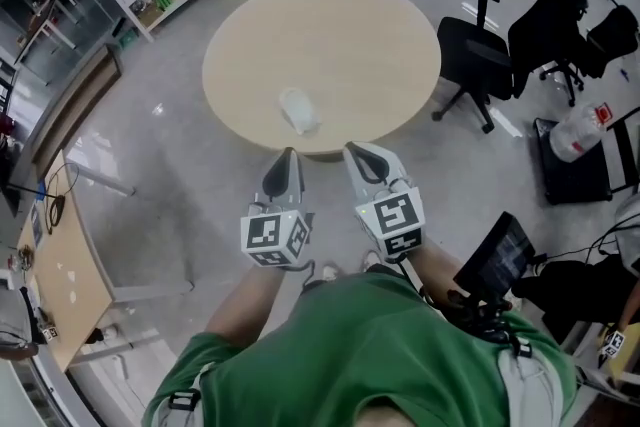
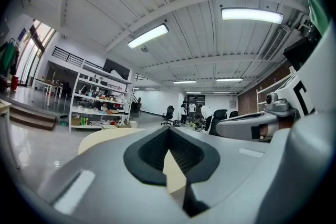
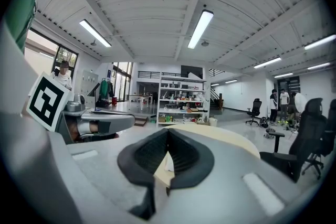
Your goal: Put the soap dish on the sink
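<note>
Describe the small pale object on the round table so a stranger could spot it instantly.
Find the round, light wooden table in the middle of the grey floor. Near its edge closest to the person lies a small, whitish, translucent soap dish. It is the only thing on the tabletop.

A round tabletop [image 1: 330, 35] of pale beige wood stands on a grey, glossy floor [image 1: 170, 215]; its near edge shows a thin, darker rim; one small, whitish, translucent soap dish [image 1: 298, 110] lies directly on it, close to that near edge and a little left of the middle, well apart from the far side; in the right gripper view the tabletop [image 3: 231, 141] shows as a low, pale curve.
</note>
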Tool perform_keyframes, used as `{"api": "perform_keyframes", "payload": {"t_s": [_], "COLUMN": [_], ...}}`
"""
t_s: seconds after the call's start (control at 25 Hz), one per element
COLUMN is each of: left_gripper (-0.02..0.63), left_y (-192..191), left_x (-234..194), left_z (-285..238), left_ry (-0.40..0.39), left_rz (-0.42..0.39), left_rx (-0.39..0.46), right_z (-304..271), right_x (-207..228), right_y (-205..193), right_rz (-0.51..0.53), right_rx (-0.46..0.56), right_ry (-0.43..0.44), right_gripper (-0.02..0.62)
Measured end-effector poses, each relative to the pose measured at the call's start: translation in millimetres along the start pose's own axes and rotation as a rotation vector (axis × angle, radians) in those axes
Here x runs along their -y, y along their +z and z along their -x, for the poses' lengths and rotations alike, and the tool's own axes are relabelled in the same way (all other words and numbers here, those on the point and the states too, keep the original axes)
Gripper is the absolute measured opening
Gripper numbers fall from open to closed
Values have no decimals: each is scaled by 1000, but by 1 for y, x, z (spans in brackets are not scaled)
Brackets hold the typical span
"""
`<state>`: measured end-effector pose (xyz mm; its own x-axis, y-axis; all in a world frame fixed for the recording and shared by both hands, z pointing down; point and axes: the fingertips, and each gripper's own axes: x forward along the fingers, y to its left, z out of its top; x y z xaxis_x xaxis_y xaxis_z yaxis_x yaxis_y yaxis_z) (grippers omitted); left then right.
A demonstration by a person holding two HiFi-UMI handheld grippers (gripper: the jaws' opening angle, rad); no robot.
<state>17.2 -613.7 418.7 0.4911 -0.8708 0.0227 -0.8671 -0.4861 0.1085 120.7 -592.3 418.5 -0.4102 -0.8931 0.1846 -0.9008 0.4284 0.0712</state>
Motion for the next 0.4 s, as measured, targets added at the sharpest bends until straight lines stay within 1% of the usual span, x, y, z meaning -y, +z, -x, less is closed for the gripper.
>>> {"api": "perform_keyframes", "payload": {"t_s": [0.2,0.4], "left_gripper": [6,6], "left_y": [-1,-2], "left_x": [3,-3], "left_z": [-2,1], "left_ry": [0,1], "left_rz": [6,11], "left_rx": [4,11], "right_z": [-2,-6], "right_x": [3,-6], "right_y": [-2,-2], "right_rz": [5,5], "right_rx": [-1,-5], "right_ry": [-1,6], "right_gripper": [2,3]}}
